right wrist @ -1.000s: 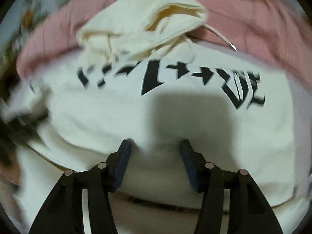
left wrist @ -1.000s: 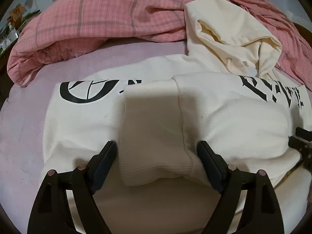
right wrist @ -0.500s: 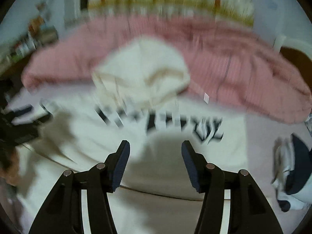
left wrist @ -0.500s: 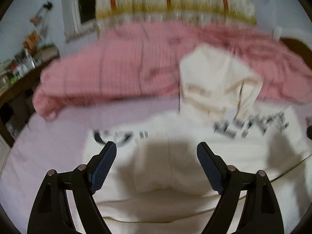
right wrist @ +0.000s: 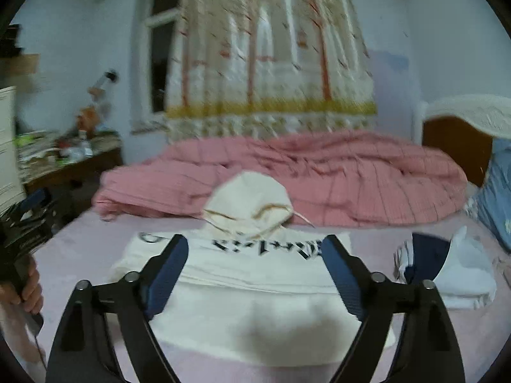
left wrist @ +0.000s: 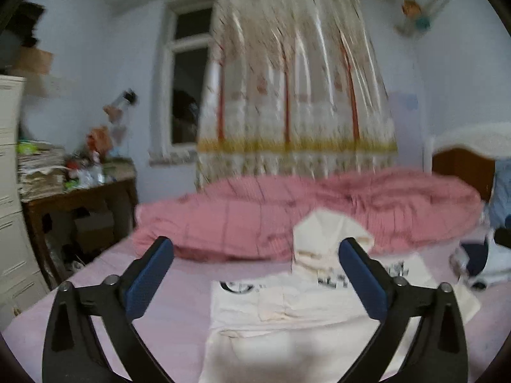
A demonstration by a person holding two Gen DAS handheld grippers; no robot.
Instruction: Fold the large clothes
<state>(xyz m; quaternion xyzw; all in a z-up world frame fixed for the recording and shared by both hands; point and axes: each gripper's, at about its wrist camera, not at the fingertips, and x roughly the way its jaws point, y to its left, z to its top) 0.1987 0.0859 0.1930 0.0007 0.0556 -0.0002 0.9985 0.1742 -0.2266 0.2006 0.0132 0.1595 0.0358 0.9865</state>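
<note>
A cream hoodie (left wrist: 306,306) with black lettering lies partly folded on the pink bed sheet, its hood (left wrist: 325,233) resting against the quilt. It also shows in the right wrist view (right wrist: 255,274), hood (right wrist: 252,204) at the far end. My left gripper (left wrist: 255,274) is open and empty, raised above and back from the hoodie. My right gripper (right wrist: 254,274) is open and empty, also held above the hoodie's near part. The left gripper and the hand holding it show at the left edge of the right wrist view (right wrist: 22,236).
A bunched pink checked quilt (left wrist: 287,217) lies across the far side of the bed. A folded white and navy garment (right wrist: 447,271) sits right of the hoodie. A cluttered wooden desk (left wrist: 76,191) and white drawers (left wrist: 12,223) stand at left. A curtain (left wrist: 297,95) hangs behind.
Both grippers have lifted up and pulled back from the hoodie, so the room now shows. The left jaws no longer straddle the folded sleeve. The right jaws have opened wider.
</note>
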